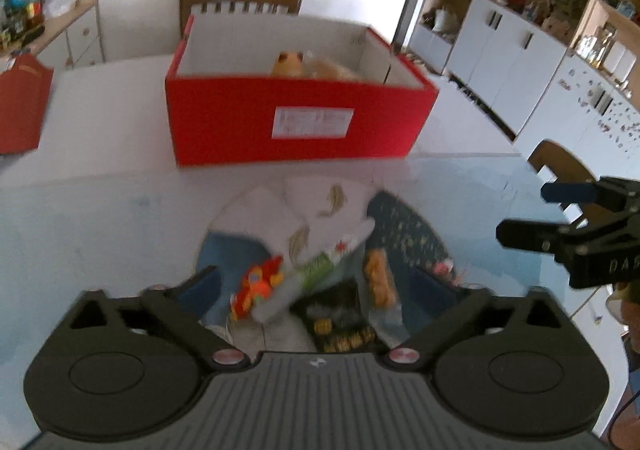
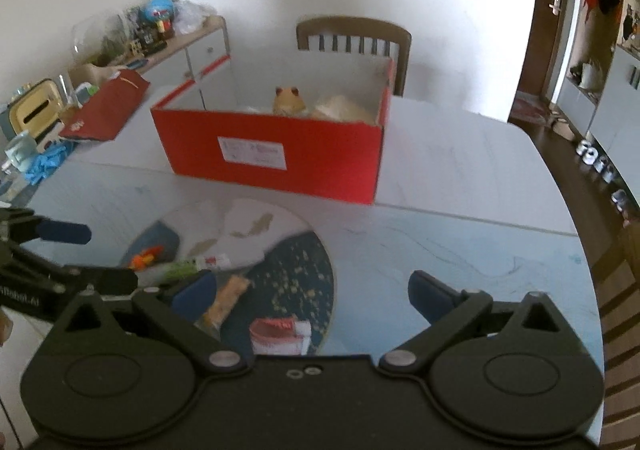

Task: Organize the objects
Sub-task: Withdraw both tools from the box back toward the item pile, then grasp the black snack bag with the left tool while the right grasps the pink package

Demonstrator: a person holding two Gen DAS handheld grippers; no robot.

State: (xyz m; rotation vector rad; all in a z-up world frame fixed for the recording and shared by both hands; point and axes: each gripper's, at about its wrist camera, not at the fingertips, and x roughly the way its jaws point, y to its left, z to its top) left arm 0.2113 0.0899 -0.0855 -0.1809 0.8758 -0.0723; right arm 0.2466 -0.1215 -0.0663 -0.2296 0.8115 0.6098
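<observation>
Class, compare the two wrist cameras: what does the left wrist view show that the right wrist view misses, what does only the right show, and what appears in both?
Only the left wrist view shows the white cupboards and a second chair at the table's right side.

Only the right wrist view shows the blue gloves, a yellow container and the door handle.

Both share the red box holding a plush toy, the round patterned mat with small packets, and the chair behind the box.

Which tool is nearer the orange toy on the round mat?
Left. The left tool hangs open right over the orange toy, which lies between its fingers. The right tool is off to the toy's right, over the mat's dark side.
</observation>
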